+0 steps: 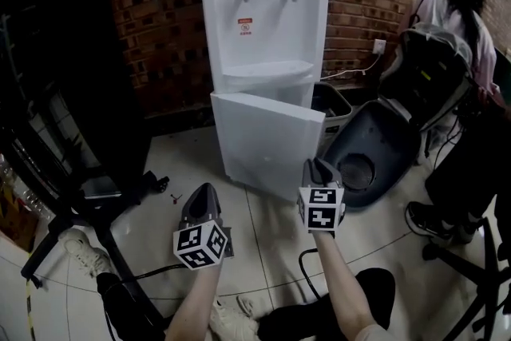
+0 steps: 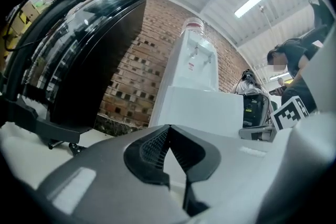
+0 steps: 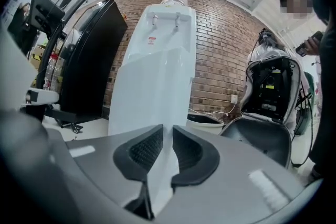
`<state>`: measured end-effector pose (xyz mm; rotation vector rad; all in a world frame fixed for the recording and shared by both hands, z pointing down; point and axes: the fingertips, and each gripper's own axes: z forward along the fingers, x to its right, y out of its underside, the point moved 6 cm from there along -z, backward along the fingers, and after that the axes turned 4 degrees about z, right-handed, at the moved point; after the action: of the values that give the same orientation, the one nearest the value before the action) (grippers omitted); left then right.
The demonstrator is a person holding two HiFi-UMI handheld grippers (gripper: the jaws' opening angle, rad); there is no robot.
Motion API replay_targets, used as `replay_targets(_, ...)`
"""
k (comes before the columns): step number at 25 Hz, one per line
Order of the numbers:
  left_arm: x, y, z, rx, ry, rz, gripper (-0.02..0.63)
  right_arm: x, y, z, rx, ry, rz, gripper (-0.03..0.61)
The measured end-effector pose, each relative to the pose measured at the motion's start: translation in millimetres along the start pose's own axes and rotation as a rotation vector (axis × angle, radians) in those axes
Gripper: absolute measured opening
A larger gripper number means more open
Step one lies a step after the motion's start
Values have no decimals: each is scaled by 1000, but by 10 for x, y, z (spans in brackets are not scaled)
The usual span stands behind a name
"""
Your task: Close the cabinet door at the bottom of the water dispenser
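Cabinet door (image 1: 267, 141) at the base of the water dispenser (image 1: 263, 12) was left ajar. 2 grippers were held short of it — left gripper (image 1: 203, 192) closed, right gripper (image 1: 319, 166) barely parted, both empty — likely readied for pushing.

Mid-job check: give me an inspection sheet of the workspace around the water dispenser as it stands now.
Surface: tiled floor, pale.
Job's things: water dispenser upright against the brick wall; its bottom cabinet door ajar, free edge swung out.
Clutter: bin right of the dispenser; grey open shell on the floor; black stand legs at left.
Grippers: left gripper jaws together, empty; right gripper jaws a narrow gap apart, clamped on nothing.
Cables: white cable to the wall socket; black cable on the floor.
Surroundings: black cabinet at left; person at right.
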<state>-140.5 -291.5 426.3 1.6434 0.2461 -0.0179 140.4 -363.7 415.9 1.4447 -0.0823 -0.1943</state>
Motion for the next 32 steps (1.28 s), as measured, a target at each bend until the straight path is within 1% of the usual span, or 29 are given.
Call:
replay_targets(4,120,-7,181,2,-12,-10,11,136,-60,231,17,-5,-6,54)
replay_targets(5,159,7,227,-8,-2,4,11,163,-65,269,19,-2,-1,54)
replay_targets(7,246,40,326,-29,30,59,11,221,-53,322,17,-1,8,52)
replay_targets(9,303,44,422,-32,50,102,12,272,-45,365,11,-8,2,51)
replay_targets(13,392,-5,613,-14,61,116,12,338,-68,448,-8,-29,-30,51)
replay_targets(16,474,-14,717,-2,61,97,12,373,-71,507,-8,-30,-33,51)
replay_targets(18,495,8,776,3,36,61,12,394,-71,571,-6,-32,-20,49)
replay_targets(20,521,43,853,-7,15,43,12,417,-88,640,-5,-34,-16,49)
replay_targets(23,637,107,997,-26,25,57,12,449,-112,745,-3,-39,-20,48)
replay_targets(28,737,179,1147,-26,50,76,14,503,-89,834,6,-82,-49,47)
replay_targets(32,729,255,1243,-36,46,76,14,538,-72,960,5,-67,-52,41)
